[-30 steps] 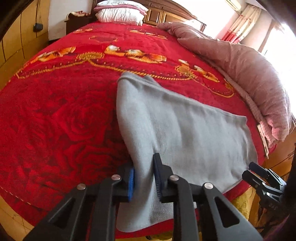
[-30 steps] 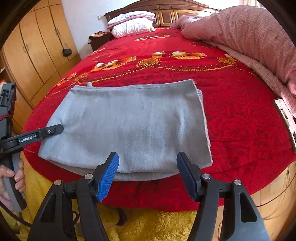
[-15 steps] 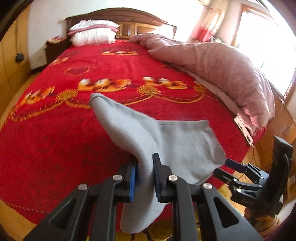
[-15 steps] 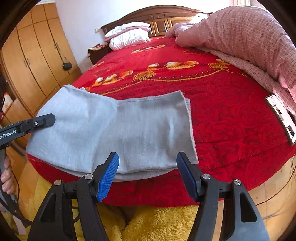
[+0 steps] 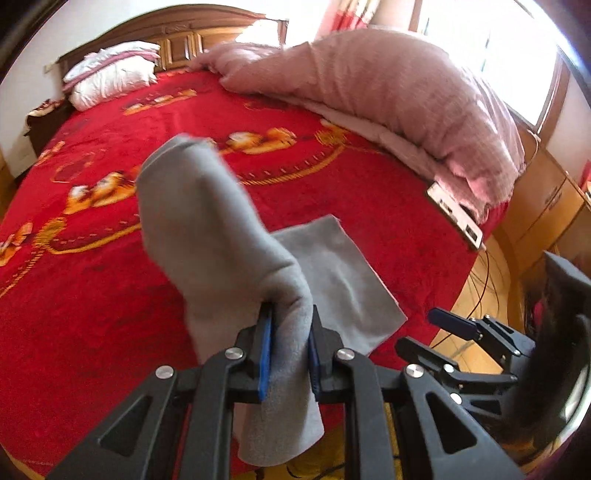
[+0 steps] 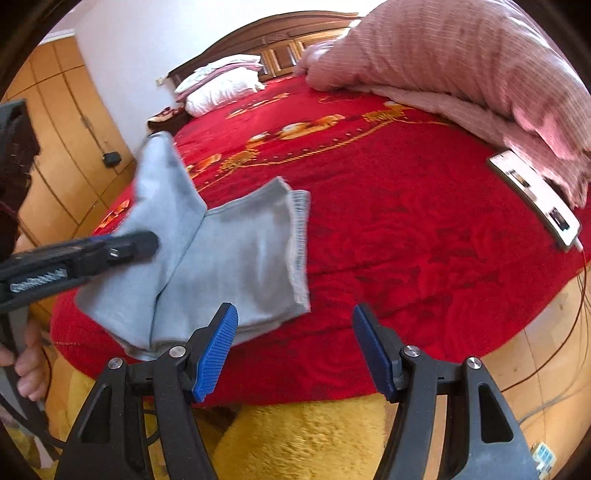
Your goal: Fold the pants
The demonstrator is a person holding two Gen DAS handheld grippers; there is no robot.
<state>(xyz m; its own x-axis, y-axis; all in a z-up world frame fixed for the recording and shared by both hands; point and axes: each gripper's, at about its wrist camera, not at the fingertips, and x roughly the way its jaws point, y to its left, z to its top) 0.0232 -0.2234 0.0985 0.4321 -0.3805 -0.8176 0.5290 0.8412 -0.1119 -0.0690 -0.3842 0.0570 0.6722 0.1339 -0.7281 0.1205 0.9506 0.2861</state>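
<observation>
Lying near the foot edge of the bed, the grey pants (image 6: pixel 236 258) are now partly doubled over: one end is raised off the red bedspread (image 6: pixel 406 229) and carried toward the other end, where a second ago the whole garment lay flat and spread wide. The left tool (image 5: pixel 288 354) has its blue pads clamped narrowly on a bunched fold of that raised end, with a flap of grey cloth hanging below the pads. In the left wrist view the lifted cloth stands up in a tall hump in front of the tool, and behind it the flat remainder of the pants shows as a much shorter patch than before. In the right wrist view the ribbed hem lies flat on the bedspread, while the raised part leans over it from the left, held by the left tool (image 6: pixel 110 254).

The right tool (image 6: pixel 295 350) hovers off the bed's edge with its pads set wide apart, gripping nothing, just short of the near corner of the pants; it has kept that spread through all the frames. A pink quilt (image 5: pixel 388 92) is heaped along the right side of the bed, a flat white device (image 6: pixel 535 199) lies beside it, and pillows (image 5: pixel 110 77) sit against the wooden headboard (image 5: pixel 177 33).
</observation>
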